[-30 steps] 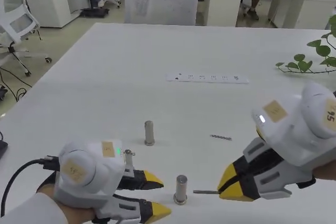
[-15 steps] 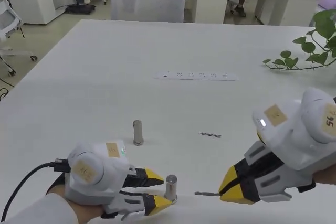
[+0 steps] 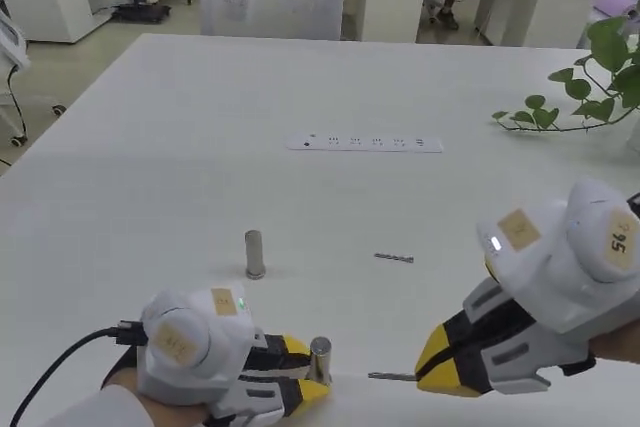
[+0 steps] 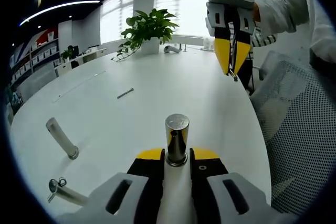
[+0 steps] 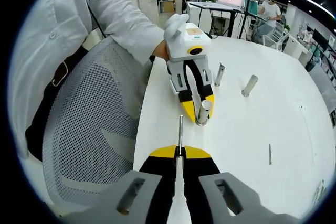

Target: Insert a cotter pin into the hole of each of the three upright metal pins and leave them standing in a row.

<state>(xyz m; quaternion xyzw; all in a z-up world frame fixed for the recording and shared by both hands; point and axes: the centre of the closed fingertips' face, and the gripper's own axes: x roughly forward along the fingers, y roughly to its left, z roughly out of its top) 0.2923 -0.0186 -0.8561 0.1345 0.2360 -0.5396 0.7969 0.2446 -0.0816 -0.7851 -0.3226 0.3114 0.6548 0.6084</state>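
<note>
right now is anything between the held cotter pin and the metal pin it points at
Nothing visible: bare table separates the cotter pin from the metal pin, which the left hand-held gripper grips from the far side.

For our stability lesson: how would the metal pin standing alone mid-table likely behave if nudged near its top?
The upright metal pin is tall and slim on a small foot, so it would probably tip rather than slide. Being round, it would likely roll once down. It looks like solid metal, so it is probably heavy for its size.
</note>
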